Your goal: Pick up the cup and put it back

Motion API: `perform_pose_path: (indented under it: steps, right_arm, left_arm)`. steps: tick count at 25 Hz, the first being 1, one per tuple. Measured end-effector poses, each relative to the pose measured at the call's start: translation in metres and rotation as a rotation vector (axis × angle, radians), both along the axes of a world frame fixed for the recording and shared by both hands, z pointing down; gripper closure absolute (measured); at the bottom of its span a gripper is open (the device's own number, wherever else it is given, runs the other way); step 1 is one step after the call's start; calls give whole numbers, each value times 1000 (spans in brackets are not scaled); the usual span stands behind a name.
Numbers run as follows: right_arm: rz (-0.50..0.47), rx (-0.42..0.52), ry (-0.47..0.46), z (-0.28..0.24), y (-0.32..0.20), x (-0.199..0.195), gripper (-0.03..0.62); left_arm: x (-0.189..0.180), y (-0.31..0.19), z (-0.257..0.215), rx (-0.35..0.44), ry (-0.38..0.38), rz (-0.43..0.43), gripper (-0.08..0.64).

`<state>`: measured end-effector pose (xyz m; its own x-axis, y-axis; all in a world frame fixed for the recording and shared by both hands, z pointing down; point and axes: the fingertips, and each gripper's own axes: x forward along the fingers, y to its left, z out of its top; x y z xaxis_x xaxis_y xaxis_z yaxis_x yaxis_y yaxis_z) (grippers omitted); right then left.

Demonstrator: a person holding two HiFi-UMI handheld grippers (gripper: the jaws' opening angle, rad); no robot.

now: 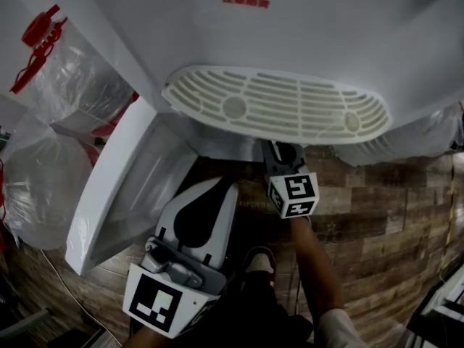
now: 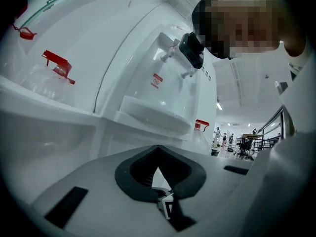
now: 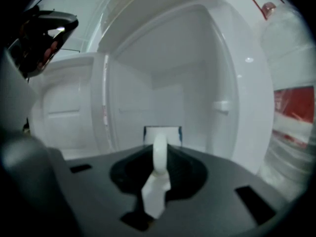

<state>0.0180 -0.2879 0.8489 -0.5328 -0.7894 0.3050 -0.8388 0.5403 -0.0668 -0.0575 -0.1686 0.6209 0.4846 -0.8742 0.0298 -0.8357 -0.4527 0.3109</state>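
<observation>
- Room ahead of the right claw (image 3: 159,158) is an open white cabinet (image 3: 197,78). Its smooth plastic walls run along both sides, the back wall sits well beyond the tips, and a small peg (image 3: 221,105) sticks out up and to the right.
- Right claw is clamped on the ring handle of the white cup (image 3: 162,134). The cup sits straight off its tips, lined up with the cabinet opening, with a blue edge down each side.
- Slotted oval drip tray (image 1: 279,104) overhangs that claw from above, so headroom is tight.
- Cabinet door (image 1: 123,180), flat and glossy, stands swung open just left of the left claw (image 2: 158,173).
- Left claw's jaws are together with nothing in them, black pads meeting at the tips.
- Crinkly clear water jug (image 3: 291,83) crowds the right claw's right side, and there's wood-plank floor (image 1: 377,201) below both claws.
</observation>
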Motion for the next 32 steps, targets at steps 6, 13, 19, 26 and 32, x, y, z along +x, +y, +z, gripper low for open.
perform_pose_path:
  steps: [6,13,19,26,32]
  right_arm:
    - [27,4,-9,3,-14,-8,520]
    - [64,14,-7,9,-26,-13,520]
    - [78,12,-14,10,-31,-14,520]
    - [55,7,-9,16,-25,-20,520]
    - [52,-19,7,26,-21,-18,476]
  left_arm:
    - [-3,1,2,-6,0,-3,552]
    - [-6,1,3,-9,4,-5,552]
    - [-6,3,1,-7,7,-4,552]
    - [-10,2,-2,-1,15,-14,552]
    - [-8,4,-4,-7,21,-14,552]
